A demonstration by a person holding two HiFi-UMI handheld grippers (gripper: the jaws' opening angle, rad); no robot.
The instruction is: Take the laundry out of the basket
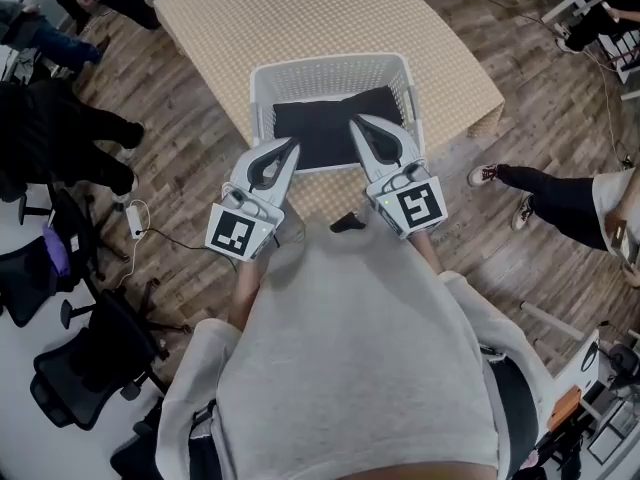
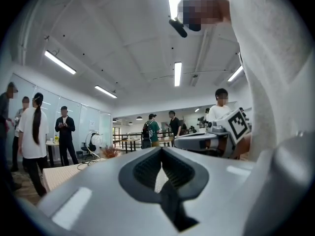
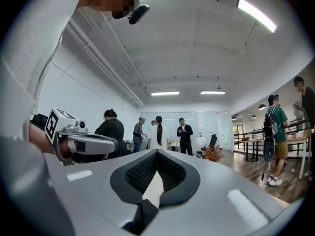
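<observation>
A white slatted laundry basket [image 1: 330, 66] stands on a beige woven mat [image 1: 300, 18], with dark laundry [image 1: 325, 118] lying flat inside it. In the head view my left gripper [image 1: 290, 148] hangs over the basket's near left rim. My right gripper [image 1: 358, 125] reaches a little further in, its tips above the dark cloth. Both point level and are held side by side. The left gripper view shows its jaws [image 2: 161, 150] met at the tip with nothing between them. In the right gripper view the right gripper [image 3: 156, 152] is likewise shut and empty.
Black office chairs [image 1: 80, 368] stand at the left on the wooden floor, near a white adapter with a cable [image 1: 135, 218]. A person's leg and shoe [image 1: 540, 183] reach in from the right. Several people stand about the room [image 3: 158, 134].
</observation>
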